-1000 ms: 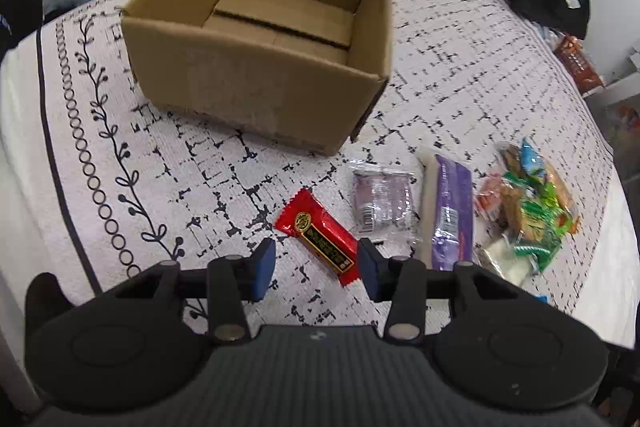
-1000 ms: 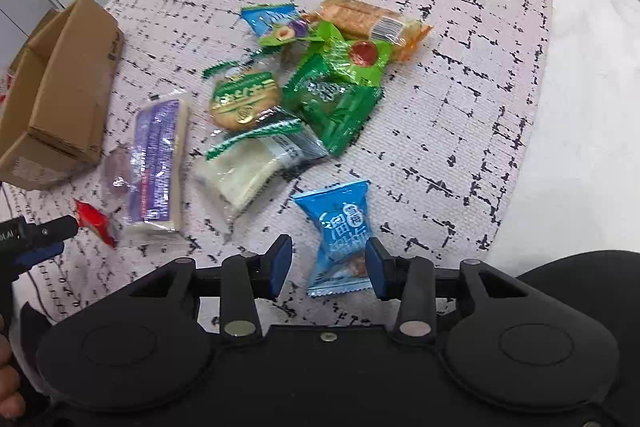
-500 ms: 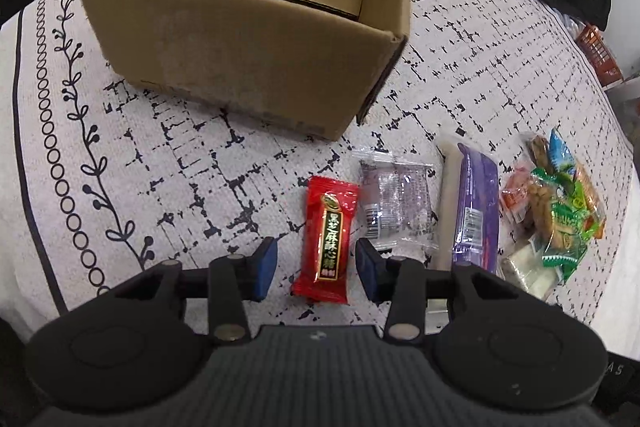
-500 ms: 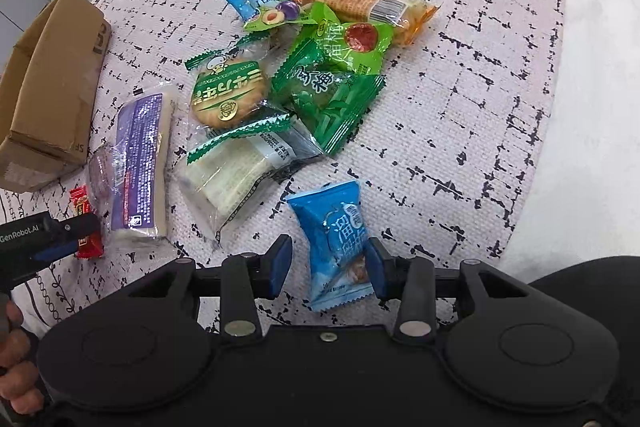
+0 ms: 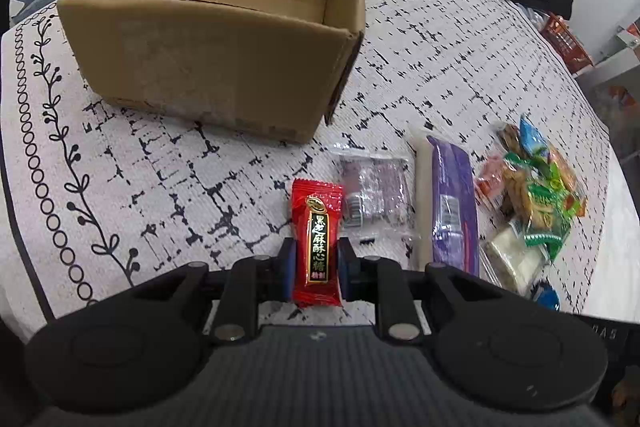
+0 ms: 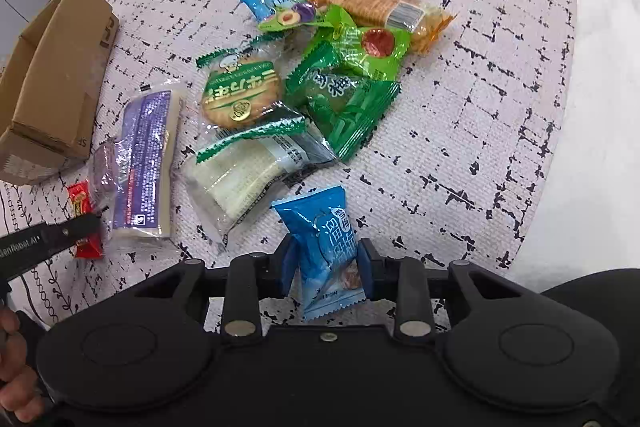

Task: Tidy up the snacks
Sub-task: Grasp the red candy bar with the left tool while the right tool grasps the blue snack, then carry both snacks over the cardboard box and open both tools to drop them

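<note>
Left wrist view: the left gripper [image 5: 316, 269], open half a second earlier, is now clamped on the red candy packet [image 5: 317, 241] lying on the tablecloth [image 5: 160, 163] before the empty cardboard box [image 5: 224, 39].

Right wrist view: the right gripper [image 6: 326, 267] has likewise closed on the blue snack packet [image 6: 326, 247] (both look ready for boxing).

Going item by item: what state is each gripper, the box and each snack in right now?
left gripper: shut on red candy packet.
right gripper: shut on blue snack packet.
cardboard box: open-topped, nothing visible inside.
purple bar: sealed, flat on the cloth.
clear purple packet: flat beside the candy.
round biscuit pack: sealed, in the loose pile.
cracker pack: sealed, at the pile's far end.
</note>
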{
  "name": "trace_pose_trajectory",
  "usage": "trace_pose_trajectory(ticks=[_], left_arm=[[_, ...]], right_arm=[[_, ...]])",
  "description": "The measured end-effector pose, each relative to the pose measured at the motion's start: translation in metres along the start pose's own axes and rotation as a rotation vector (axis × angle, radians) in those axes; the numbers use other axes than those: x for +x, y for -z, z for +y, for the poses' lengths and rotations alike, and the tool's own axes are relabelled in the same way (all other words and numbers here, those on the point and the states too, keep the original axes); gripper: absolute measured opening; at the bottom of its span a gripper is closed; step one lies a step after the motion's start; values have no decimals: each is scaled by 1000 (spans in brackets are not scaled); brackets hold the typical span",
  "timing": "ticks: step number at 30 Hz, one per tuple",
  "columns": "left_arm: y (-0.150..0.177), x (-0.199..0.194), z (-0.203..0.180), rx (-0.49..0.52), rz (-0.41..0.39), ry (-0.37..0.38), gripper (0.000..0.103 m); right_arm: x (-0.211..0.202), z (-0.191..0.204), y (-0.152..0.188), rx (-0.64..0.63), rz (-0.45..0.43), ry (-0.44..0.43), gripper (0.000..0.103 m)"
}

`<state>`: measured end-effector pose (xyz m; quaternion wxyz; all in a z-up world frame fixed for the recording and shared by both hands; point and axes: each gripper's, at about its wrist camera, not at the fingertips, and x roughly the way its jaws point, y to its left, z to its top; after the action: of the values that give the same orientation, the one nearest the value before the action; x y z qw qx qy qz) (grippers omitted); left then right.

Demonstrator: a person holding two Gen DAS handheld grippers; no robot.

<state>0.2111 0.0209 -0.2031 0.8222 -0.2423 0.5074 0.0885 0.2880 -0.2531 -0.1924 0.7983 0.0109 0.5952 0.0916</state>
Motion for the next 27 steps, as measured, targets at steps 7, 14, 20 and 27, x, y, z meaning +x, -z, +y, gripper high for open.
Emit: trace_pose_trajectory(ticks=[7,14,20,27], left_arm=[[-3,-34,-4,26,-71,60,20],[-9,-59,-6,53,-138,110,20],[-15,-81,-5,94,-217,123,20],[-30,-94,10,77,-269,133,20]], right_arm=[[-28,17,8,-43,-82,-4,31],[-59,36,7,-60,-159,-48,31],[-77,64,4,-84,-231,-79,31],[-99,96,-7,-110,-330,-131,31]])
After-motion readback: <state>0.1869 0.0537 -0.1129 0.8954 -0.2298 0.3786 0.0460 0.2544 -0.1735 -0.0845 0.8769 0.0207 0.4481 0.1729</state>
